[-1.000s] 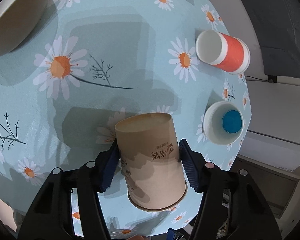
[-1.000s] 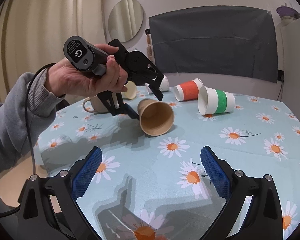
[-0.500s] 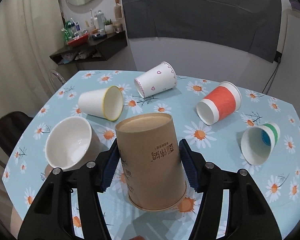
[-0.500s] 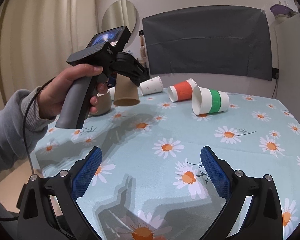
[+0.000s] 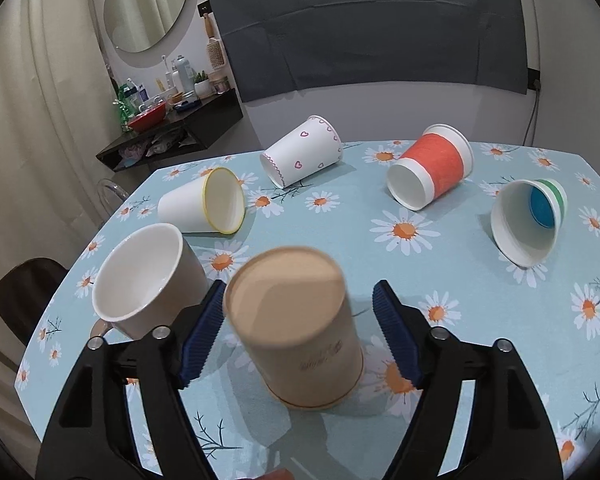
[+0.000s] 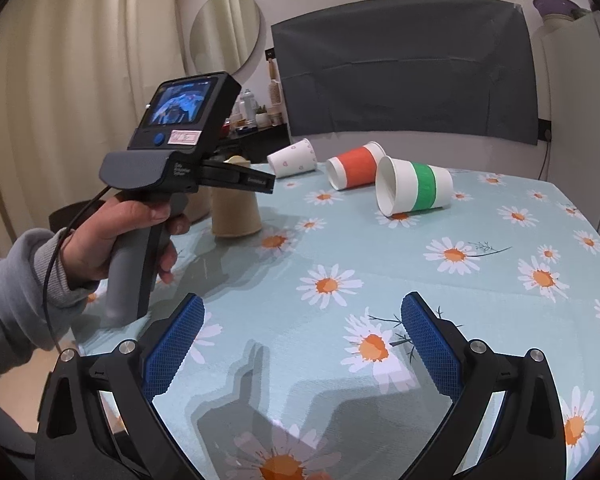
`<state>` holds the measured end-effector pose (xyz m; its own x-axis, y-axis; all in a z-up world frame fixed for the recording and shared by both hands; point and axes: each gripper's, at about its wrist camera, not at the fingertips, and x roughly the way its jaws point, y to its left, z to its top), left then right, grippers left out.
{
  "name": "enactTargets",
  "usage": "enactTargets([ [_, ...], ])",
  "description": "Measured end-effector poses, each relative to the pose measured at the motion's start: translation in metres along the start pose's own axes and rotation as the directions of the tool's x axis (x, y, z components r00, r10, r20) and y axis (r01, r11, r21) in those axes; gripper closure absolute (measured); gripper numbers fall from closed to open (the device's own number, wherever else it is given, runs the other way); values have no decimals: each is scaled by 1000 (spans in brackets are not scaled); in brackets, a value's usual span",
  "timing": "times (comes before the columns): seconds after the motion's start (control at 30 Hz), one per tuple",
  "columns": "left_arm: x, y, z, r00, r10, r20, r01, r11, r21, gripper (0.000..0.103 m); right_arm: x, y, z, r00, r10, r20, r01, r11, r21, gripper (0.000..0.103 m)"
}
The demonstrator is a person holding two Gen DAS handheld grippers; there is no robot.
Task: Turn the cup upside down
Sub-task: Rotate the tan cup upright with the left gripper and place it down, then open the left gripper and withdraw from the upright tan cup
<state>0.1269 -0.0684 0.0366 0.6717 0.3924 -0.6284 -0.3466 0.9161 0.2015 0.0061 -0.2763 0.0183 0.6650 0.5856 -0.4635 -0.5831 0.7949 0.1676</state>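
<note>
Half a second back the left gripper (image 5: pixel 298 330) was clamped on the brown paper cup (image 5: pixel 300 332); now its blue pads (image 5: pixel 204 334) have spread apart and there's a gap on both sides, so it's let go. The cup sits upside down on the daisy tablecloth (image 5: pixel 340 224), rim down, closed base up, right between the open jaws and just beside the beige mug (image 5: pixel 148 280). From the right wrist view the same cup (image 6: pixel 234 210) stands inverted under the left gripper's fingers. The right gripper (image 6: pixel 302 344) hangs over the cloth near the table edge, jaws wide open and holding nothing.
</note>
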Motion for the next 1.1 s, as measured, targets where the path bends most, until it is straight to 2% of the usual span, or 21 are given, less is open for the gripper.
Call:
enactTargets([
  [0.1, -14, 9, -3, 999, -40, 11, 40, 999, -12, 9, 1, 0, 0, 1000, -8, -7, 8, 1000, 9, 8],
  [0.17, -24, 17, -6, 997, -73, 21, 73, 997, -25, 6, 3, -1, 0, 1000, -12, -12, 12, 1000, 9, 8],
  [0.3, -35, 33, -15, 988, -152, -10, 152, 988, -17, 6, 4, -1, 0, 998, -57, -13, 57, 998, 25, 8],
  [0.47, -39, 51, -38, 981, -195, -19, 195, 981, -1, 6, 7, 3, 1, 994, -109, -25, 109, 994, 14, 8],
  [0.6, -42, 63, -57, 977, -212, -6, 212, 977, 21, 6, 16, 9, 3, 983, -174, -59, 175, 984, 17, 8],
  [0.73, -42, 75, -70, 971, -238, 0, 238, 971, 28, 6, 26, 18, 6, 981, -182, -71, 185, 982, 45, 8],
  [1.0, -36, 86, -87, 977, -212, 23, 210, 974, 82, 6, 45, 38, 13, 967, -233, -100, 235, 972, 10, 8],
  [1.1, -33, 90, -94, 972, -237, 12, 235, 969, 80, 6, 52, 43, 14, 959, -256, -119, 259, 966, 8, 8],
])
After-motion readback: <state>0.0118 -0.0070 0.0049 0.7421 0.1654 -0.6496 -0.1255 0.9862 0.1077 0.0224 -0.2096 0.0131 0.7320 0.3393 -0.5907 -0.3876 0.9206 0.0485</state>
